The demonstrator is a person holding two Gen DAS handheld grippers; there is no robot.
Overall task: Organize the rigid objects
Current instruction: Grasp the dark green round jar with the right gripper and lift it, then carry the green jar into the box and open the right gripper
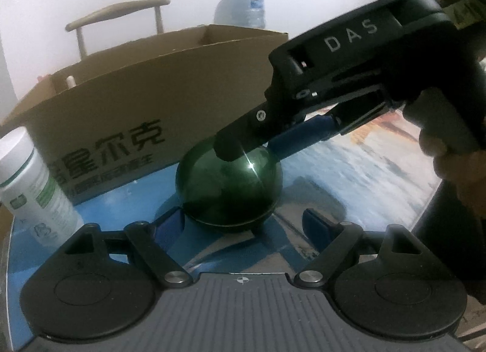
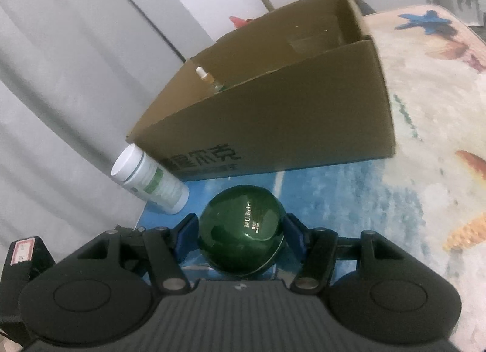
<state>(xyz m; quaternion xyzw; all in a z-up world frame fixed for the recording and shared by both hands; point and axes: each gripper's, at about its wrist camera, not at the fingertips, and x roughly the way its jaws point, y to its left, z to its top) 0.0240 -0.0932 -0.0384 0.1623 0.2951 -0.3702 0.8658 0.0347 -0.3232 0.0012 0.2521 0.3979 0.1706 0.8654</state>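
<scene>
The right gripper (image 2: pixel 241 238) pinches the green jar (image 2: pixel 243 230) between its blue pads, ready to lift it into the cardboard box (image 2: pixel 273 127) just behind. The left gripper (image 1: pixel 246 224) waits spread wide beside the jar, near the table's (image 2: pixel 425 108) left edge, where a white bottle (image 2: pixel 152 181) stands.

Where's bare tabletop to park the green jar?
Bare tabletop right of the cardboard box and green jar. Crowded left: the white bottle lies against the box near the table edge. Right gripper brackets the jar.
</scene>
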